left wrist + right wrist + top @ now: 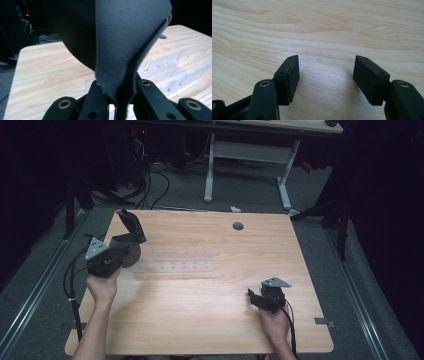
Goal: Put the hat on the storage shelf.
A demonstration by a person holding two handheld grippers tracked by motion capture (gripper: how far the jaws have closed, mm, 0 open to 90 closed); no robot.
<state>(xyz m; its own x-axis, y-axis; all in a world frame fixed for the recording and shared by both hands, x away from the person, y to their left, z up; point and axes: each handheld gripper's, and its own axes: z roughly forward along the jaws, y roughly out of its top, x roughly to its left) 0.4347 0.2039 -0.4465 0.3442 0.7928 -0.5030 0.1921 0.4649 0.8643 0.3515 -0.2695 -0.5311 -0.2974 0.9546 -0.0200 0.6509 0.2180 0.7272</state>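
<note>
A light wooden surface [200,310] with rounded corners stands on grey carpet in a dark room. Near its far edge sits a round dark cable hole [238,226], and a small grey tab [324,322] sticks out at its near right edge. A clear plastic rack [175,267] with a row of slots lies flat left of the middle. Beyond the surface stands a second desk with a white frame [247,157], and black cables [150,185] trail over the floor to the left of it. A metal rail [35,292] runs along the floor on the left.

The left gripper [125,251], held in the person's left hand [102,287] over the left part of the surface, has its fingers pressed together on a dark grey cloth [131,227]. The cloth rises from the fingers, one end pointing up and away, lifted off the wood just beside the left end of the rack. In the left gripper view the cloth [125,50] stands folded, its edge pinched between the jaws, with the rack [172,67] behind it.

The right gripper [256,299] rests low at the near right of the surface, well apart from the cloth, in the right hand [274,322]. Its fingers [289,77] stand apart with only bare wood between them.
</note>
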